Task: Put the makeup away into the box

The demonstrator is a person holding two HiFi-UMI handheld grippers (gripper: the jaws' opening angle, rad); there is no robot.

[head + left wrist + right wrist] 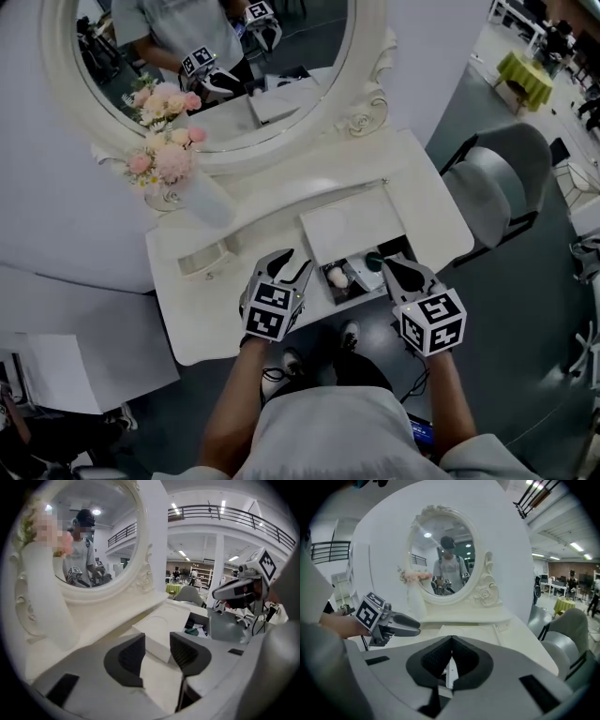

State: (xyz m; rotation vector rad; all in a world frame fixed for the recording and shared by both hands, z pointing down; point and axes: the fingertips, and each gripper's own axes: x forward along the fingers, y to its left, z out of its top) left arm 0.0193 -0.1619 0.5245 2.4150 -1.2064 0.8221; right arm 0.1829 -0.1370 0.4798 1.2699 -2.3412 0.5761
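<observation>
A white box (349, 228) sits at the middle of the vanity table (211, 323), its dark compartment open on the near side. Inside lie a pale egg-shaped sponge (338, 277) and a green item (373, 260). My left gripper (292, 264) hovers just left of the compartment, jaws open with nothing between them; over them, in the left gripper view, I see the box (164, 625) and the green item (191, 631). My right gripper (389, 266) hangs over the compartment's right side. Its jaws (451, 641) are shut, with nothing visibly held.
A vase of pink flowers (173, 164) stands at the back left under the oval mirror (216, 56). A small white dish (202, 260) lies left of the box. A grey chair (502, 183) stands right of the table, and the front edge is close beneath both grippers.
</observation>
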